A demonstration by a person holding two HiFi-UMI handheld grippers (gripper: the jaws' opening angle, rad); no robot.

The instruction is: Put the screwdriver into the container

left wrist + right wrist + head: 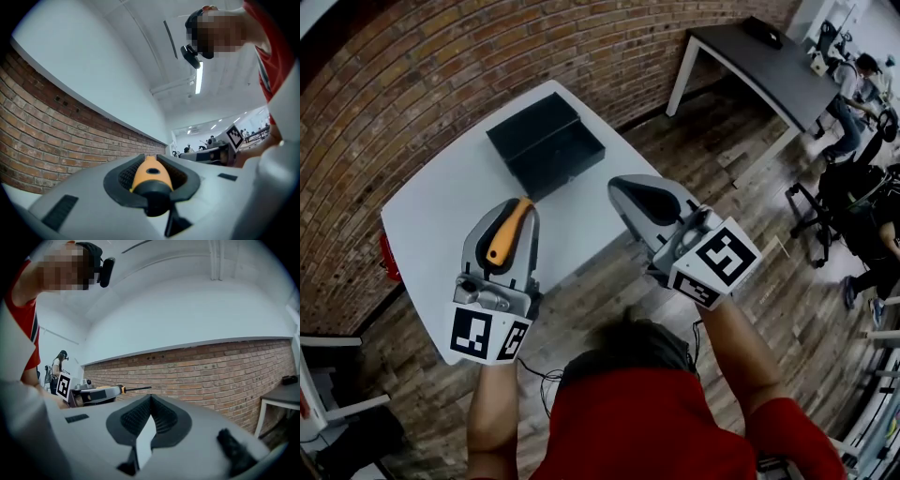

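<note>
The fingers (119, 177) of the left gripper (517, 204) pinch the screwdriver (508, 234) by its orange handle. The handle lies lengthwise in the hollow between the dark pads, its black collar toward the camera. In the right gripper view the thin metal shaft sticks out past the fingertips toward the brick wall (211, 366).

The fingers (133, 420) of the right gripper (621, 189) are pressed together at their tips, with nothing between them; only the hollow of the pads shows as a gap behind the tips.

In the head view both grippers are held up side by side in front of the person, whose red top (666, 431) fills the bottom of the view. The left gripper hangs over the near part of the white bench (431, 225), and the right one over its near right edge and the wooden floor (750, 187).

The black container (546, 145) sits open on the far side of the bench, close to the wall. It lies beyond both grippers, and the screwdriver is well apart from it.

A dark table (769, 66) stands farther off, at the upper right.
</note>
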